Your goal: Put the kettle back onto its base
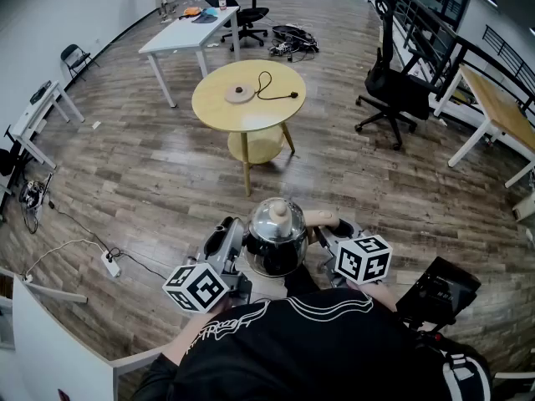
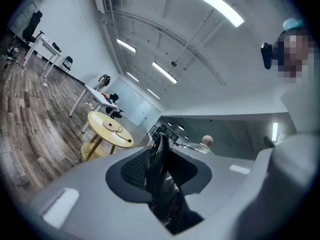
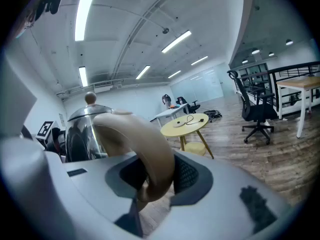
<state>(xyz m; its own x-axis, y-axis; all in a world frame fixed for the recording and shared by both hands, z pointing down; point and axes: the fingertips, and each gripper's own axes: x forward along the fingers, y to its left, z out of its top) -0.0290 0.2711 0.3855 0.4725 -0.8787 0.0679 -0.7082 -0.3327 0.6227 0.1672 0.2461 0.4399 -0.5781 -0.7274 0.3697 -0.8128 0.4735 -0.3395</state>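
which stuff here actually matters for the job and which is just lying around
Job: kettle, its base, the yellow round table under the base.
Lying about: white desk, black office chair, power strip, cable pile.

The shiny, tan-handled kettle (image 1: 276, 239) is hanging upright in the air. Its round base (image 1: 240, 93) is lying on the yellow table (image 1: 219, 114) at 12 o'clock, well apart.

Round yellow surface (image 1: 280, 114) on wood floor (image 1: 159, 170) | kettle base (image 1: 240, 93) near centre | black cord (image 1: 269, 84) looped beside it
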